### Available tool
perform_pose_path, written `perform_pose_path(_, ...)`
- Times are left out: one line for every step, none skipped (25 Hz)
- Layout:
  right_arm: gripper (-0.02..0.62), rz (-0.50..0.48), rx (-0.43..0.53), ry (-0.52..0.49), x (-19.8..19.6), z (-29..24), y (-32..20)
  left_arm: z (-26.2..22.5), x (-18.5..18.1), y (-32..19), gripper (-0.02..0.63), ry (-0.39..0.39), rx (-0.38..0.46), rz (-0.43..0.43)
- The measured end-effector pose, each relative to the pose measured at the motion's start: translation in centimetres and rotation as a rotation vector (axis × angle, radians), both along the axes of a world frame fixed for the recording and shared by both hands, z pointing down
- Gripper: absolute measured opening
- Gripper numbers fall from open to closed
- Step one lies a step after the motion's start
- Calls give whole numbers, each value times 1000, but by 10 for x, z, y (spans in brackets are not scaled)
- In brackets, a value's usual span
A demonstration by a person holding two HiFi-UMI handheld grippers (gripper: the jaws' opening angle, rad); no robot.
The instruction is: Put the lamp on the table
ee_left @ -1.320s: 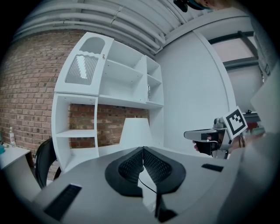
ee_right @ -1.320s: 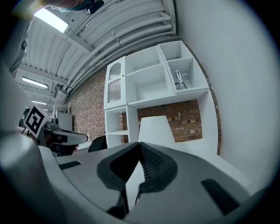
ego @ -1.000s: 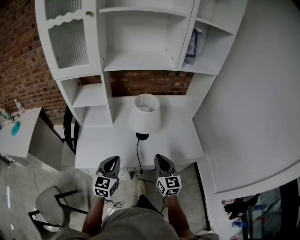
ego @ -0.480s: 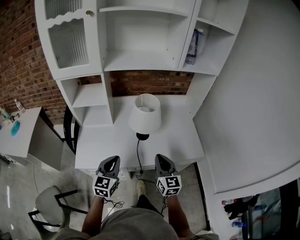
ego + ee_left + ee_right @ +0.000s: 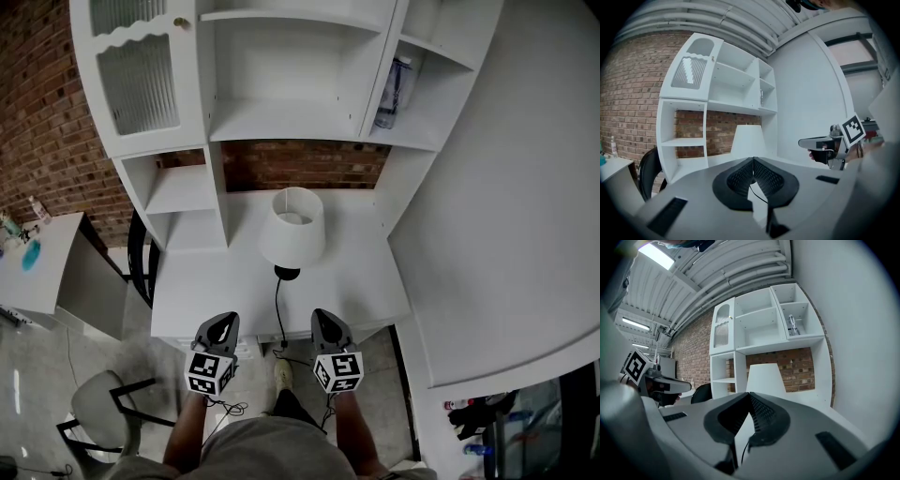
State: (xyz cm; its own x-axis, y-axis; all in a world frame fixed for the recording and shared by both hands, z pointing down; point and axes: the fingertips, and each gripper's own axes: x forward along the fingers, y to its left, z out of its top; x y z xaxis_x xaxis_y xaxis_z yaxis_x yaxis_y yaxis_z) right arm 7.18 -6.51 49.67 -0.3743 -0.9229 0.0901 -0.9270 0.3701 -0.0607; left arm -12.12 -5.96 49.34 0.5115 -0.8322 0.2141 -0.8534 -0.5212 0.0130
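Observation:
A lamp with a white shade (image 5: 292, 226) and a small black base (image 5: 287, 273) stands upright on the white desk (image 5: 361, 272), its black cord (image 5: 277, 309) running to the front edge. The shade also shows in the left gripper view (image 5: 747, 139) and the right gripper view (image 5: 765, 378). My left gripper (image 5: 223, 325) and right gripper (image 5: 322, 322) hover side by side at the desk's front edge, short of the lamp. Both are shut with nothing between the jaws.
A white shelf unit (image 5: 281, 84) rises behind the desk against a brick wall (image 5: 37, 122); a clear bottle (image 5: 391, 92) stands in its right compartment. A grey chair (image 5: 98, 408) is at lower left, a side table (image 5: 37, 272) further left, a white wall (image 5: 506, 206) to the right.

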Motion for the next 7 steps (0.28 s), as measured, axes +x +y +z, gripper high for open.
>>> perform_pose_path(25, 0, -1, 0, 0, 0, 0, 1, 0, 0, 5, -2, -8, 1)
perform_pose_path(25, 0, -2, 0, -1, 1, -1, 2, -1, 0, 5, -4, -18, 1)
perform_pose_path(25, 0, -3, 0, -1, 1, -1, 2, -1, 0, 5, -5, -24, 2)
perform_pose_path(25, 0, -3, 0, -2, 1, -2, 3, -1, -1, 5, -5, -26, 2)
perform_pose_path(24, 1, -3, 0, -2, 1, -3, 2, -2, -2, 5, -4, -22, 2)
perform_pose_path(25, 2, -3, 0, -1, 1, -3, 2, -2, -3, 5, -3, -16, 1)
perform_pose_path(24, 2, -3, 0, -1, 1, -4, 1, -1, -4, 5, -1, -9, 0)
